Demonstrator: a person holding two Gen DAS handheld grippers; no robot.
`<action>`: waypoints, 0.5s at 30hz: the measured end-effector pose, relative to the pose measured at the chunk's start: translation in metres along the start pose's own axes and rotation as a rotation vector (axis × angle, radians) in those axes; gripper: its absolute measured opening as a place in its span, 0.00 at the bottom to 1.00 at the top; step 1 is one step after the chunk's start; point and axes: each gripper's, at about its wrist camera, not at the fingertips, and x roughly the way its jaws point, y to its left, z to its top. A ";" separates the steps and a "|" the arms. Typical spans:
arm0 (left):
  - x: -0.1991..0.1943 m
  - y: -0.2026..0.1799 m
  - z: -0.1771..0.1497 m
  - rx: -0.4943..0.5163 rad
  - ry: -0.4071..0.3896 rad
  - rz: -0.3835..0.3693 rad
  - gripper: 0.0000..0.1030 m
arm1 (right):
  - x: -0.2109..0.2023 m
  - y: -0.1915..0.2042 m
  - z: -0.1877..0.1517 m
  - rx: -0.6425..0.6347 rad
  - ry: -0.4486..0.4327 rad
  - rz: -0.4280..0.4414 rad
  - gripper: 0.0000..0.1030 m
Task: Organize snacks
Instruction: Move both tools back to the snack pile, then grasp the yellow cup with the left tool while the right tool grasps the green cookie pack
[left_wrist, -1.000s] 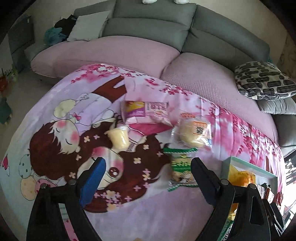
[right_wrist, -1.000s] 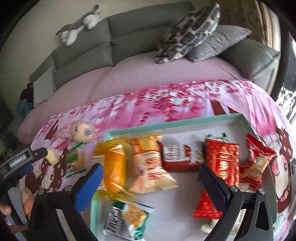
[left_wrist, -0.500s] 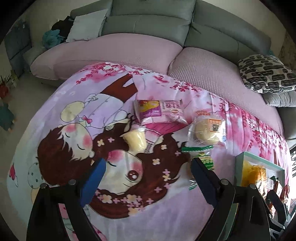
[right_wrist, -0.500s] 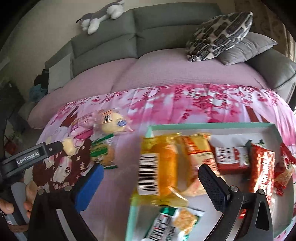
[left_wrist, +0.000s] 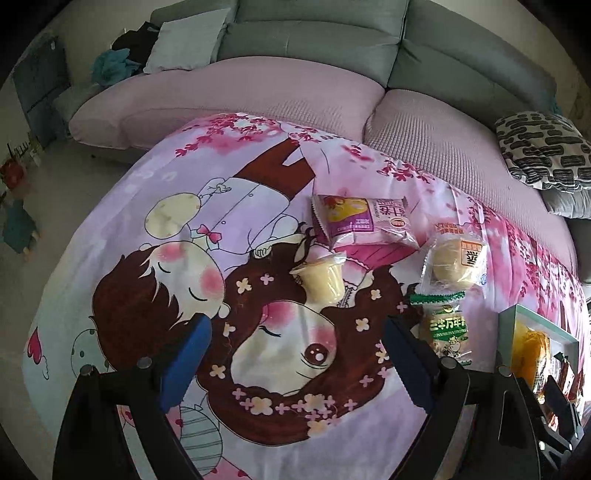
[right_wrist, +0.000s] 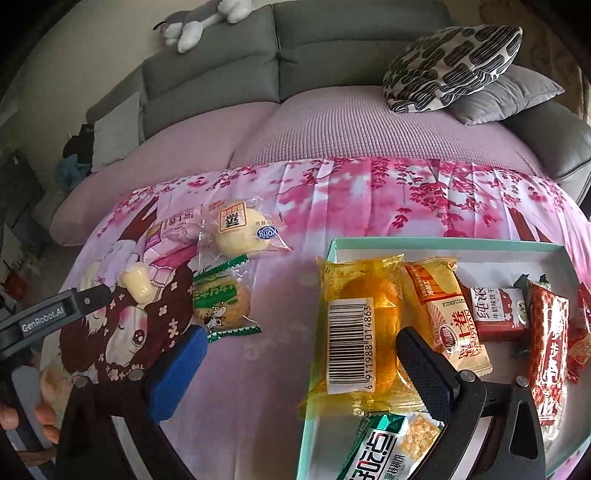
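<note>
Both grippers' jaws gape empty; the green-wrapped biscuit (left_wrist: 445, 328) lies on the blanket (left_wrist: 155, 192) beside the tray (right_wrist: 334, 246), touching the left gripper (left_wrist: 295, 354)'s right jaw, nearer than the right gripper (right_wrist: 299, 369).

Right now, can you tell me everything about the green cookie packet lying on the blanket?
The green cookie packet is a clear plastic wrapper with green zigzag-sealed ends, a green label with white letters and a little cartoon cow. A round golden biscuit shows through it. It is sealed and lies flat on the cartoon blanket, outside the box, just below the wrapped bun, whose wrapper its top edge seems to touch. No gripper touches it.
</note>
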 end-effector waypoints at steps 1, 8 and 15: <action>0.001 0.002 0.001 -0.004 0.003 -0.004 0.90 | -0.002 0.000 0.001 -0.002 -0.009 -0.001 1.00; 0.012 0.012 0.007 -0.019 0.020 -0.019 0.90 | -0.006 0.010 0.004 -0.051 -0.055 -0.010 1.00; 0.027 0.019 0.015 -0.025 0.045 -0.057 0.90 | -0.008 0.031 0.009 -0.094 -0.097 0.023 0.97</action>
